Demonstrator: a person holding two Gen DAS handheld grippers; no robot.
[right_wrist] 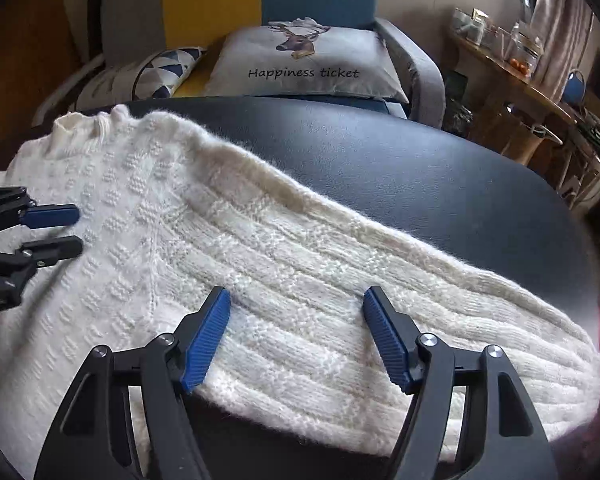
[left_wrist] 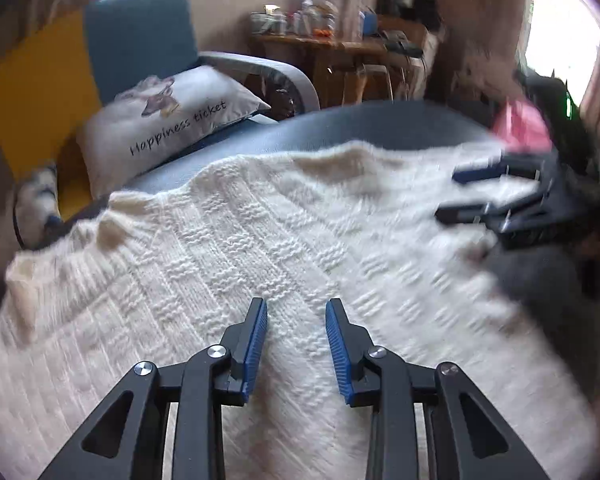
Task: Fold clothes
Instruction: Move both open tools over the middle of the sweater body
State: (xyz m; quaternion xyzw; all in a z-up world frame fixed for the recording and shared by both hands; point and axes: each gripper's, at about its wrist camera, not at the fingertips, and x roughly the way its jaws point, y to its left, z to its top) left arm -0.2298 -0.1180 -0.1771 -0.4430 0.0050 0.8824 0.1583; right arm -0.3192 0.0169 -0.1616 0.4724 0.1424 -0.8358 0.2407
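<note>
Left gripper [left_wrist: 296, 304] sits low and level, its black linkage arms reaching forward, the two blue-padded fingers [left_wrist: 256, 344] parted with a clear gap between them, nothing caught in it. From the right wrist view the same gripper comes in from the left edge, fingers one above the other and apart. Over to the right gripper [right_wrist: 296, 294]: spread wider, ribbed blue pads on the fingers [right_wrist: 206, 340] facing each other across an empty gap. In the left wrist view it enters from the right side, blurred, fingers apart. Both point roughly forward, well apart from each other.
</note>
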